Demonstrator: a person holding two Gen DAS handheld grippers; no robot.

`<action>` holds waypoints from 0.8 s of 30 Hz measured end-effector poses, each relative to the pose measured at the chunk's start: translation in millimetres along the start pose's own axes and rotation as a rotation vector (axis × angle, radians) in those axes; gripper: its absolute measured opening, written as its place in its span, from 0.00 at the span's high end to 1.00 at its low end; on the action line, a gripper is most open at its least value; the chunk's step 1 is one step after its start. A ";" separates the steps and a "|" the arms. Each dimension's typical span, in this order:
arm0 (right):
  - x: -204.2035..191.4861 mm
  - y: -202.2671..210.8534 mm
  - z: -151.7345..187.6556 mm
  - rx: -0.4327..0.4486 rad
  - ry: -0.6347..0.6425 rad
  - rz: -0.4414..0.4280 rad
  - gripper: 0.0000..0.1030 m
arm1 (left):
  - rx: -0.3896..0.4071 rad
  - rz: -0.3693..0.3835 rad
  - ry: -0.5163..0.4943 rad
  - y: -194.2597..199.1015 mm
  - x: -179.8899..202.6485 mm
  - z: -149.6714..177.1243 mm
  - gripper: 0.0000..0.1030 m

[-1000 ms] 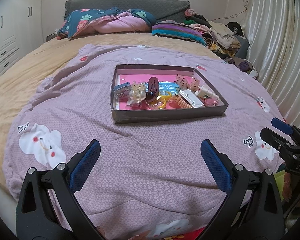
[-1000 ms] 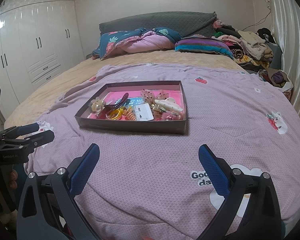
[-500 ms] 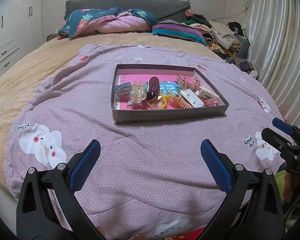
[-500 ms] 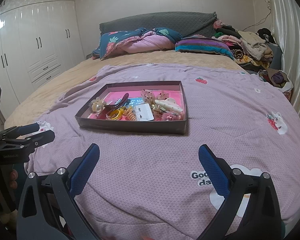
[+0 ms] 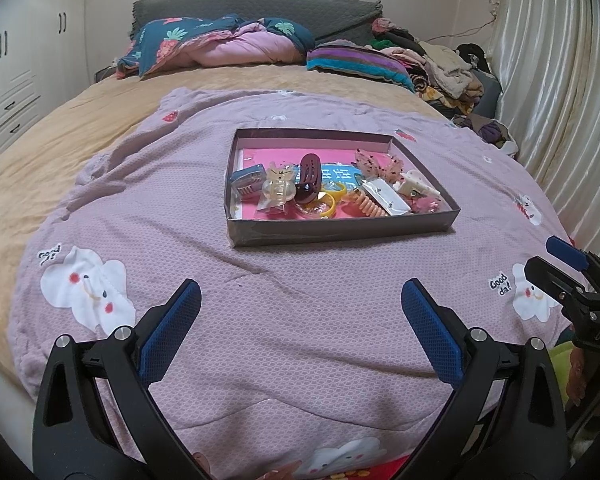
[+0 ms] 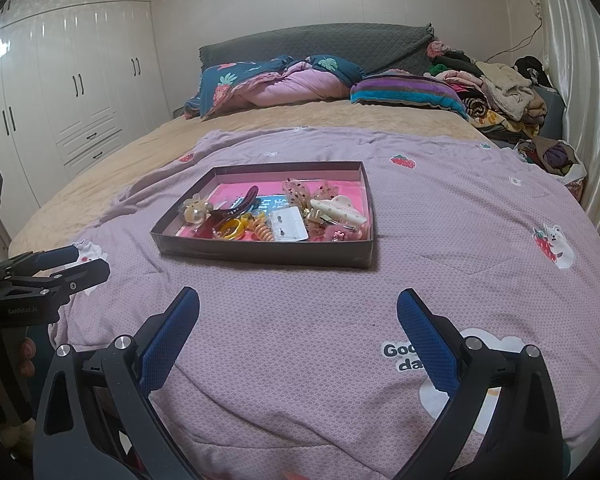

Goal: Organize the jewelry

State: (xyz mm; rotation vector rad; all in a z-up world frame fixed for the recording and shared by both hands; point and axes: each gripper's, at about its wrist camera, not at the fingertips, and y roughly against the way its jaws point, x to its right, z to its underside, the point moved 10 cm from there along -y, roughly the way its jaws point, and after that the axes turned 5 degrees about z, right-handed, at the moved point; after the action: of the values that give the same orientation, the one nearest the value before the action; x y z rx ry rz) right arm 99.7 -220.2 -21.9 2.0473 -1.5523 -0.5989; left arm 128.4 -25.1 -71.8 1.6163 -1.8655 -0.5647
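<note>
The left gripper [image 5: 300, 312] hangs over the lilac quilted blanket with cartoon clouds [image 5: 300, 344], its blue-padded fingers [image 5: 172, 332] spread wide with nothing between them. Well ahead of its tips, slightly to the right of centre, sits the shallow dark cardboard box with a pink floor [image 5: 340, 232], resting flat on the blanket. Inside lie a dark maroon oval hair clip [image 5: 310, 178], a clear yellowish bear-shaped claw clip [image 5: 278, 190], a yellow plastic ring [image 5: 328, 206], an orange spiral hair tie [image 5: 366, 206] and a cream claw clip [image 5: 414, 186], crowded toward the box's near half and touching one another. The right gripper [image 6: 298, 316] is likewise spread apart and empty above the blanket, with the same box ahead and a little to its left. Each gripper shows at the edge of the other's view, both well short of the box. Beyond the box lie rumpled dark floral and pink bedding [image 6: 276, 84] and a grey padded headboard [image 6: 316, 44].
</note>
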 end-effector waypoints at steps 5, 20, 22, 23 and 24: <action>0.1 -0.1 -0.4 0.001 0.003 0.001 0.04 | -0.002 0.001 -0.001 -0.5 -0.1 -0.4 0.09; 2.3 -2.9 1.0 -0.001 0.013 0.017 0.04 | -0.011 -0.010 0.004 -4.0 -4.1 2.7 0.09; 4.4 -3.8 1.2 -0.003 0.013 0.022 0.04 | -0.018 0.002 0.012 -6.5 -3.4 3.0 0.09; 5.0 -3.9 1.1 -0.004 0.012 0.024 0.04 | -0.021 0.000 0.014 -9.3 -3.0 2.3 0.09; 6.4 -4.8 1.2 -0.006 0.010 0.026 0.04 | -0.022 -0.003 0.016 -10.8 -3.4 2.1 0.09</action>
State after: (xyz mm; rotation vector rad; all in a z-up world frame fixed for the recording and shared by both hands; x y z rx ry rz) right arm 104.2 -225.5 -26.2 2.0198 -1.5678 -0.5820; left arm 135.1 -23.7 -81.1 1.6049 -1.8399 -0.5698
